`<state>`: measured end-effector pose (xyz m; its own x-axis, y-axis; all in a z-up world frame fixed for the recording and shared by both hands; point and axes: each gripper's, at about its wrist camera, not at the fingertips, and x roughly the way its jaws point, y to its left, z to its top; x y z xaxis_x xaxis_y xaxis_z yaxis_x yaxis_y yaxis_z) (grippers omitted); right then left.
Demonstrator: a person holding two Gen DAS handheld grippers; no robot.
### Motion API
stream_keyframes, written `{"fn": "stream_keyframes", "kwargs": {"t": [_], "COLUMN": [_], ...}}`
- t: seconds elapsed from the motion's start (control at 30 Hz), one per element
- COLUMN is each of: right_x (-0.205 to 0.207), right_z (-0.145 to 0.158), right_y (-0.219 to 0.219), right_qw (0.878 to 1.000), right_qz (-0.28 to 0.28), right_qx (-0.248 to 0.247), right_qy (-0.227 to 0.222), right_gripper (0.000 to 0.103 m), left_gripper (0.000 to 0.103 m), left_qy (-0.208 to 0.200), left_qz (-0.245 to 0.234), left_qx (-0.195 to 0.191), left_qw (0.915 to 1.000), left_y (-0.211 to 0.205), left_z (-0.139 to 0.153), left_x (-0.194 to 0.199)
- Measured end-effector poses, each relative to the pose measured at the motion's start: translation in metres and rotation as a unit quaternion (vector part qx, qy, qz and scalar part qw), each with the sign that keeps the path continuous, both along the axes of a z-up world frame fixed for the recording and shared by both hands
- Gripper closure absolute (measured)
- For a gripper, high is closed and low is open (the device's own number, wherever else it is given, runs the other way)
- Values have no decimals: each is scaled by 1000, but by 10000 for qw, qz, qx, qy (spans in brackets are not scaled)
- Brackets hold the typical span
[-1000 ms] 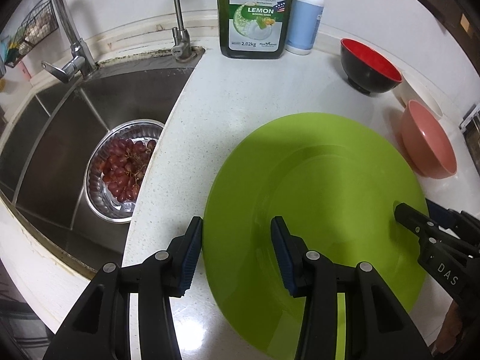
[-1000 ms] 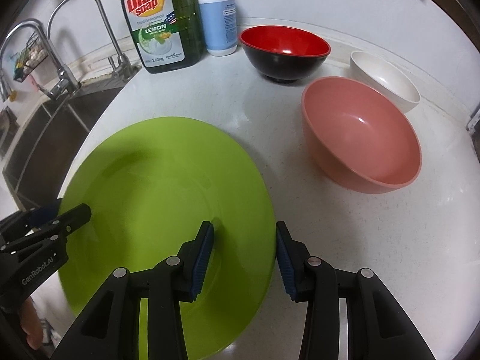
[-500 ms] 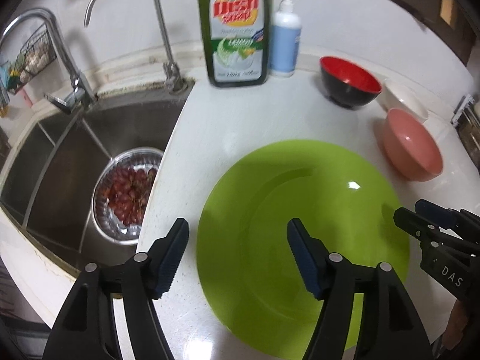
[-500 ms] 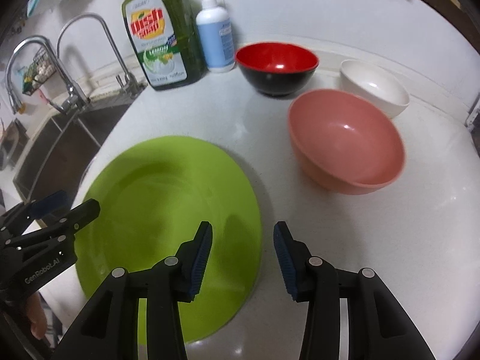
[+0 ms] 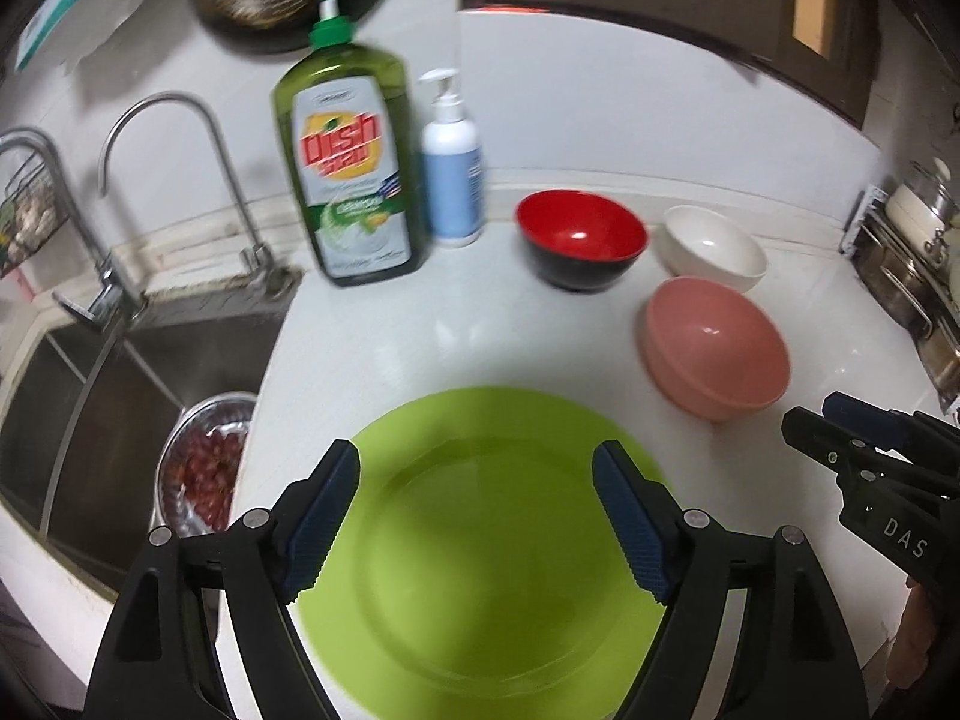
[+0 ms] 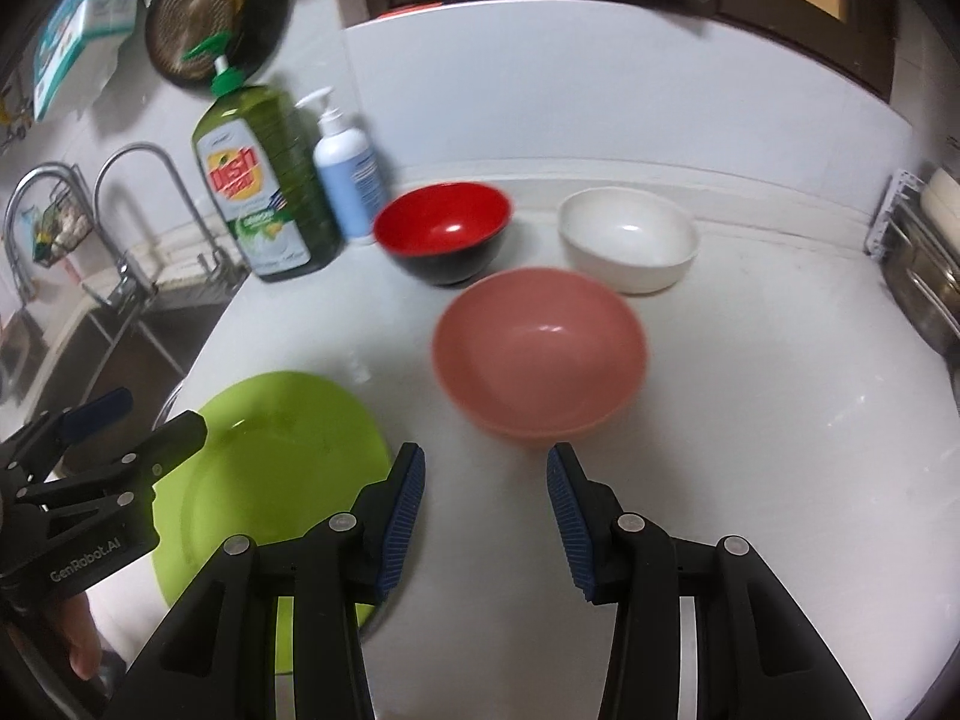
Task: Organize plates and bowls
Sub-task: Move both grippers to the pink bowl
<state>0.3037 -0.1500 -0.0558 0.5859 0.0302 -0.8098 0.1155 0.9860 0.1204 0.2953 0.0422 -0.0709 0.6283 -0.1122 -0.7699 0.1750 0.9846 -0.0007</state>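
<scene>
Glossy green plate (image 5: pixel 480 570); shiny steel sink (image 5: pixel 90 396)

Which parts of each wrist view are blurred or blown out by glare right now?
Left wrist view: the dish soap bottle label and the green plate rim smear with motion blur; small highlights sit in the red bowl. Right wrist view: the pink bowl rim is smeared, the counter is washed out, and fisheye bends the edges.

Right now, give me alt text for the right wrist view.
The open right gripper hovers over a white counter, aimed at a pink bowl. Behind it sit a red bowl and a white bowl; a green plate and the left gripper lie to the left.
</scene>
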Motion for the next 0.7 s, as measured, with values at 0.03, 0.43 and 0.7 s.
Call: {"fn": "stream_keyframes", "kwargs": {"t": [0.03,0.43,0.7], "right_x": [0,13,34], "right_z": [1,0,-15], "right_y": [-5,-58,-83], "right_qw": [10000,9995,9990], "right_qz": [-44,-326,-391], "right_qx": [-8,27,212], "right_qy": [-9,-34,77], "right_gripper": [59,59,59], "left_gripper": [23,22,23], "left_qy": [-9,-46,146], "left_qz": [-34,-296,-309], "left_qx": [-14,-25,-59], "left_qw": [10000,9995,9994], "left_y": [-5,-59,-86], "left_z": [1,2,-9], "left_x": [2,32,58]}}
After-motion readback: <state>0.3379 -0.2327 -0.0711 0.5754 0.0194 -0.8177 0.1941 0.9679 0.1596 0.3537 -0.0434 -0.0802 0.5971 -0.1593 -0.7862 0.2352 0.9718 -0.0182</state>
